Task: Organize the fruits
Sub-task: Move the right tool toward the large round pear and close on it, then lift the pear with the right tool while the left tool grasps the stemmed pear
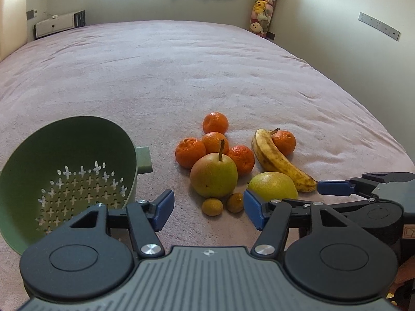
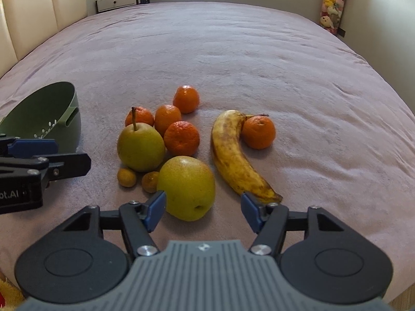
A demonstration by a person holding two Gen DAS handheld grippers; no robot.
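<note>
Fruit lies in a pile on the pink bed cover (image 1: 181, 64). A stemmed pear (image 1: 214, 176) (image 2: 140, 148) sits in front of several mandarins (image 1: 190, 152) (image 2: 181, 138). A second yellow-green pear (image 1: 272, 186) (image 2: 186, 188) lies beside a spotted banana (image 1: 277, 160) (image 2: 233, 155), with two small kumquats (image 1: 212, 206) (image 2: 126, 177) between the pears. A green colander (image 1: 67, 176) (image 2: 52, 119) lies tipped at the left. My left gripper (image 1: 208, 208) is open and empty just before the kumquats. My right gripper (image 2: 203, 208) is open around the near side of the second pear, not gripping it.
A cream padded headboard (image 2: 39, 13) stands at the far left. A low white cabinet (image 2: 116, 0) is against the back wall. A hanging column of plush toys (image 1: 264, 7) is at the far right corner. The bed's right edge (image 2: 389, 119) drops off near the wall.
</note>
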